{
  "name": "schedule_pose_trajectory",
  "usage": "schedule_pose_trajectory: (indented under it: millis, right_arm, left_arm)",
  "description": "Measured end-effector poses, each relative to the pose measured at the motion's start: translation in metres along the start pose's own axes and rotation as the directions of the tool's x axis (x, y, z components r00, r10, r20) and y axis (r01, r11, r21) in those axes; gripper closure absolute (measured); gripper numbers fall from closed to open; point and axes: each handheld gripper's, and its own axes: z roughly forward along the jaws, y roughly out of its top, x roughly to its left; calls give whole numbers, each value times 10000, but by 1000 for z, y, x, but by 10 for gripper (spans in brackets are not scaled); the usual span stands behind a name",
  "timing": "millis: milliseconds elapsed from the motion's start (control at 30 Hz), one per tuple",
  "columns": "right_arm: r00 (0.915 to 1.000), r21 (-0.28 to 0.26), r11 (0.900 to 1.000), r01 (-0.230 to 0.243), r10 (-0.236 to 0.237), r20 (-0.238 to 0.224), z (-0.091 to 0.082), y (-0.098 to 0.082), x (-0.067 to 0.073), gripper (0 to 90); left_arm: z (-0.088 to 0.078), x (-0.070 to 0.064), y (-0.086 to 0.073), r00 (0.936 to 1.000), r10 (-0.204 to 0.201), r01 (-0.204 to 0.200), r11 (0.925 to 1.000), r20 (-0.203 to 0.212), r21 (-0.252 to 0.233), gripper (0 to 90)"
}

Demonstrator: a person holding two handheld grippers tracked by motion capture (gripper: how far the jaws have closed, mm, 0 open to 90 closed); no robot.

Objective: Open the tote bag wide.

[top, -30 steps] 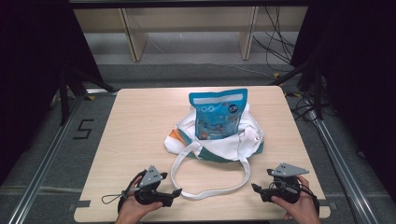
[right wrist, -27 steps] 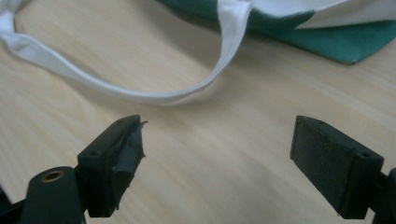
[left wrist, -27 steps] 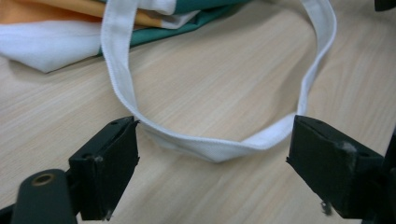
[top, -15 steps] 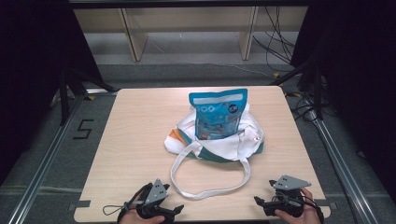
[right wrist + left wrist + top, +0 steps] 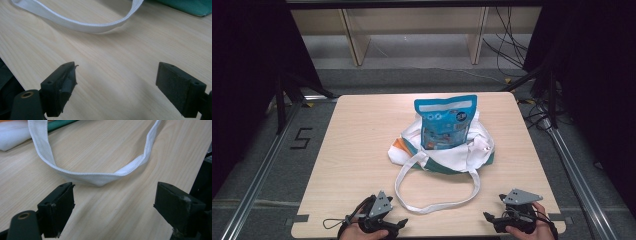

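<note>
both grippers sit at the near table edge, jaws spread, holding nothing: left gripper, right gripper. tote bag lies mid-table, blue snack pouch half in its mouth. white strap loops just ahead of the left jaws. likely next: pinch the strap flat, low to the table, lift slowly so the pouch stays in.
</note>
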Motion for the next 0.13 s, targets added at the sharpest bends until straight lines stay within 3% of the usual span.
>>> schedule_pose_trajectory:
  millis: [133]
  right_arm:
    - [10000,-83,10000,-7,7,-10,1,-1,-1,174]
  left_arm:
    - [0,2,-1,9998,154,-151,9996,-93,227,154]
